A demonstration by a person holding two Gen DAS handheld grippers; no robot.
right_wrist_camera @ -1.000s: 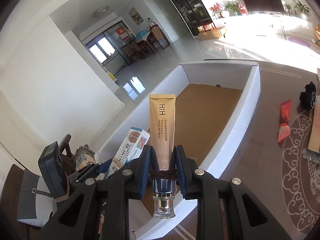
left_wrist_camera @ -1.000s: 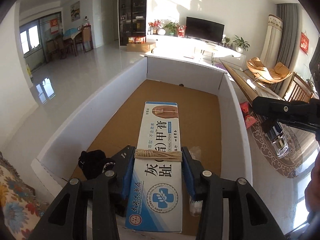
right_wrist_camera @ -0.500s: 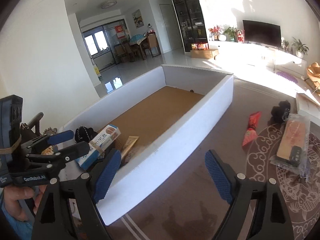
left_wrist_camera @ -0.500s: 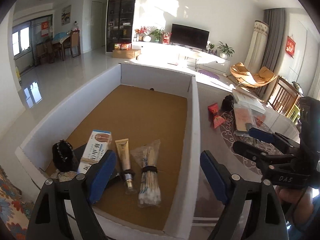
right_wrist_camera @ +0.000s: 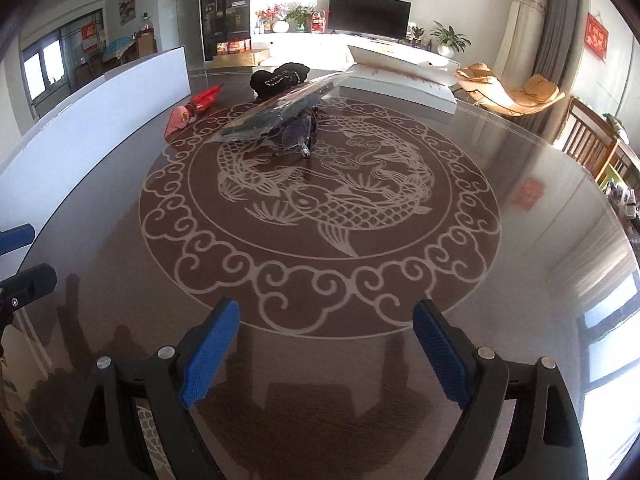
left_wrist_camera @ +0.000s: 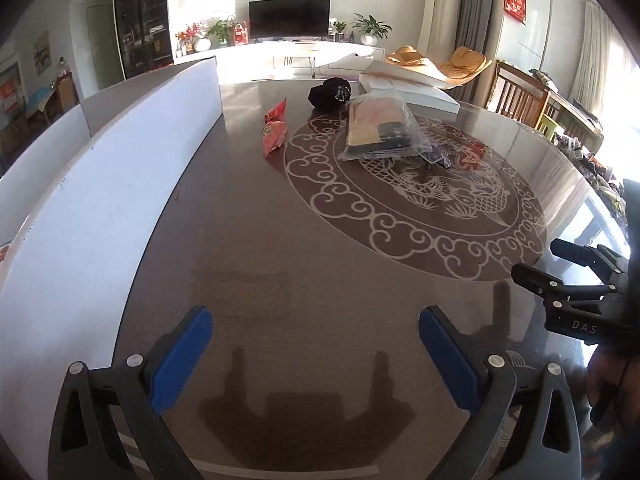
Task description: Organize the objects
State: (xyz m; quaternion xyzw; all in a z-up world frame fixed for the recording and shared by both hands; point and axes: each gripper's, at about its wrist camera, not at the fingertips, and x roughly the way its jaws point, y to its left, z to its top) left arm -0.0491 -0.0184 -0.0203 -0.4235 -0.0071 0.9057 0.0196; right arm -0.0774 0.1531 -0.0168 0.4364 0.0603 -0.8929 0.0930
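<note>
Packets remain ahead of both hand-held grippers, left [left_wrist_camera: 314, 354] and right [right_wrist_camera: 326, 350], each spread wide and empty. Red packet [left_wrist_camera: 275, 131] lies far ahead-left beside the box [left_wrist_camera: 120, 168]: probably light, crinkly, slippery; pinch mid-body. Clear bag [right_wrist_camera: 280, 110] looks floppy.

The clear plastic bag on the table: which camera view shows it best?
The left wrist view. There the clear plastic bag is seen from above, so its flat tan and dark contents show. In the right wrist view the bag appears edge-on and tilted, resting on something dark, and its contents are hard to make out.
</note>
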